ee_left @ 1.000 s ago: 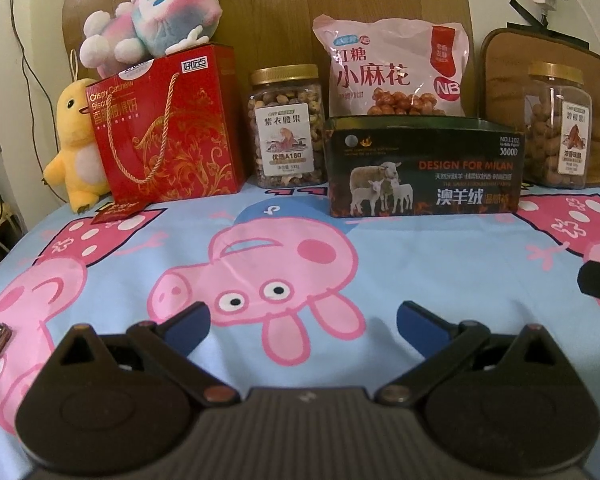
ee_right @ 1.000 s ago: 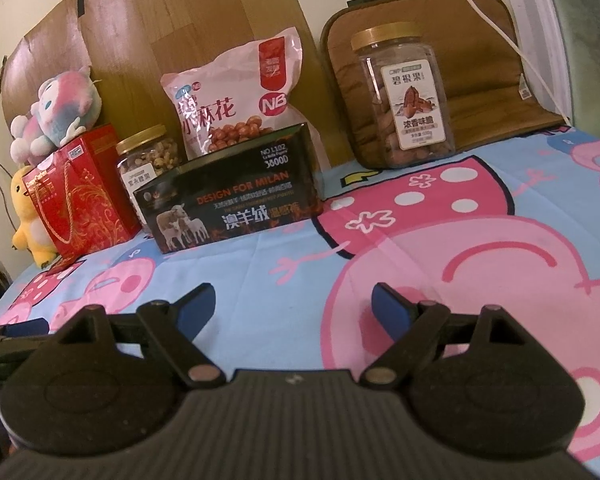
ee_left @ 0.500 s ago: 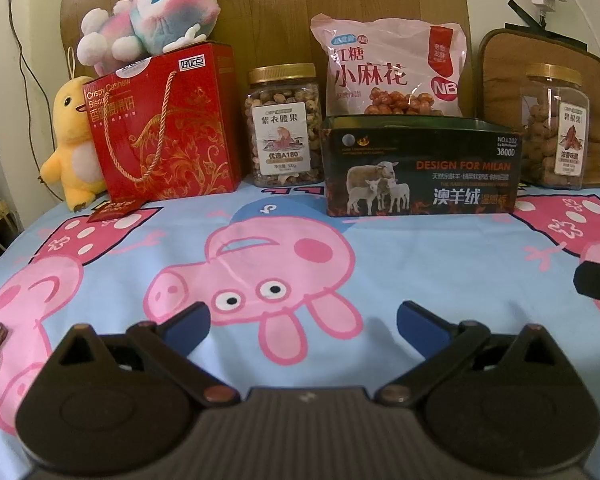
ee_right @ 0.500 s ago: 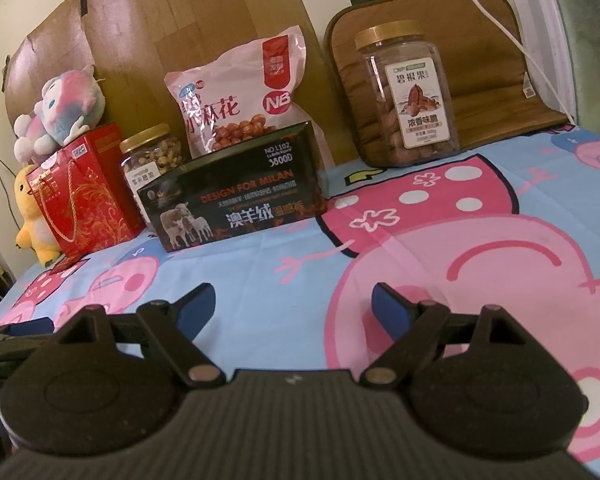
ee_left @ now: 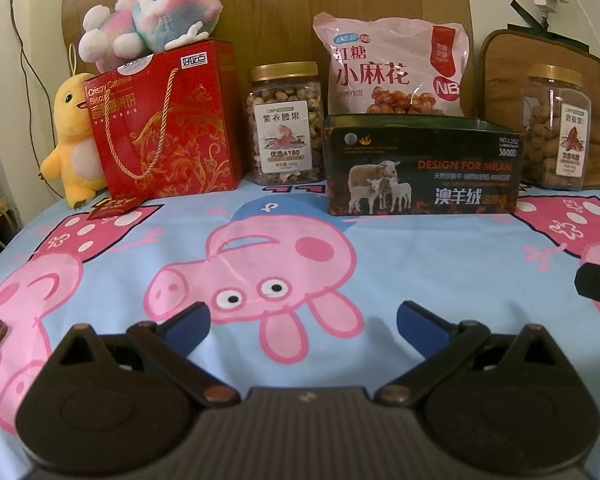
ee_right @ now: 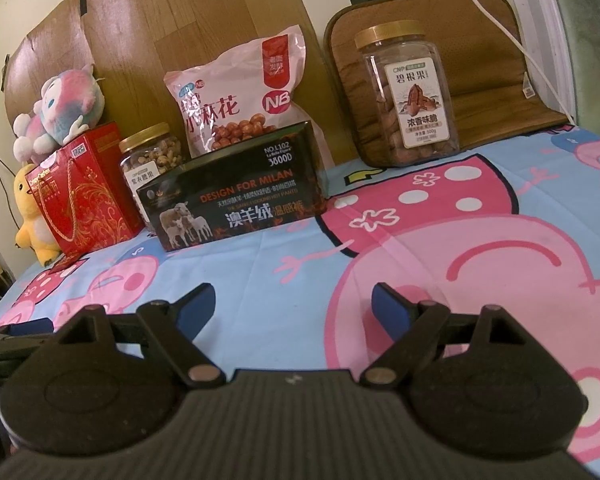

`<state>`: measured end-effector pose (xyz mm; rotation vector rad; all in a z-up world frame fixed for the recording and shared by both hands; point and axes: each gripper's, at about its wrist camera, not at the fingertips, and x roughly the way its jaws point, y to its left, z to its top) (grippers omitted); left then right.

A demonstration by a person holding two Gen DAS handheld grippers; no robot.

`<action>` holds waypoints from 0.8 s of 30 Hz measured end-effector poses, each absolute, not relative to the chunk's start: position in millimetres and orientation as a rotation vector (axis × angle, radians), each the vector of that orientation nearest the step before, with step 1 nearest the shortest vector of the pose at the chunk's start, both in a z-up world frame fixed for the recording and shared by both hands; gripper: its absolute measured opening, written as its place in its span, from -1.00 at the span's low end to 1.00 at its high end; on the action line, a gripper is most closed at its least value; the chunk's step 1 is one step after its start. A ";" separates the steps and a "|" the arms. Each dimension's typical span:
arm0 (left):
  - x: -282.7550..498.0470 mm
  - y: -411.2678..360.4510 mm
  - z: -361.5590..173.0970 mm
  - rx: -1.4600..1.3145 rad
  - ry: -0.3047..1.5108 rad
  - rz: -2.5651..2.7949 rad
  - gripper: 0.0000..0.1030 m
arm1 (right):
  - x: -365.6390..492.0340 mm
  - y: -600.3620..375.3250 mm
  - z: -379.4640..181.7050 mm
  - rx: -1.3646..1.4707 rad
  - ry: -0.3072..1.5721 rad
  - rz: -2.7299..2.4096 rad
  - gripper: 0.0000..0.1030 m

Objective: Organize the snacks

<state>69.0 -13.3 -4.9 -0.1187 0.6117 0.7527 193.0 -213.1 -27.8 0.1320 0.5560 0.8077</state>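
**Desk:** Where do the snacks sit against the two grippers?

**Photographer:** Both grippers hang low over a blue cartoon-pig bedsheet, jaws spread wide and holding nothing. The left gripper faces the row squarely; the right gripper sees it from the right. Everything lies well ahead of the fingertips, lined up along the wooden headboard.

**Desk:** Order and orientation?

**Photographer:** From the left: a red gift bag, upright, with a pastel plush toy on top and a yellow duck plush beside it. Next a gold-lidded nut jar, upright. Then a dark box printed "DESIGN FOR MILAN," its long axis running left to right across the bed, printed face toward the cameras. A pink snack pouch stands just behind it. The pecan jar stands apart to the right, before a brown cushion.
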 end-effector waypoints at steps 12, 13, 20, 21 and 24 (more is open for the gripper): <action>67.0 -11.7 -4.4 -0.127 0.606 0.747 1.00 | 193.1 -212.8 -28.9 0.130 0.556 0.808 0.69; 67.1 -11.6 -4.5 -0.127 0.607 0.746 1.00 | 192.9 -212.6 -28.8 0.128 0.556 0.808 0.69; 68.4 -12.2 -5.0 -0.122 0.615 0.747 1.00 | 192.3 -212.7 -28.2 0.130 0.557 0.818 0.69; 68.6 -12.5 -5.0 -0.120 0.616 0.747 1.00 | 192.3 -212.3 -28.2 0.130 0.557 0.820 0.69; 68.9 -13.4 -4.8 -0.116 0.616 0.748 1.00 | 191.8 -211.8 -28.1 0.130 0.557 0.823 0.69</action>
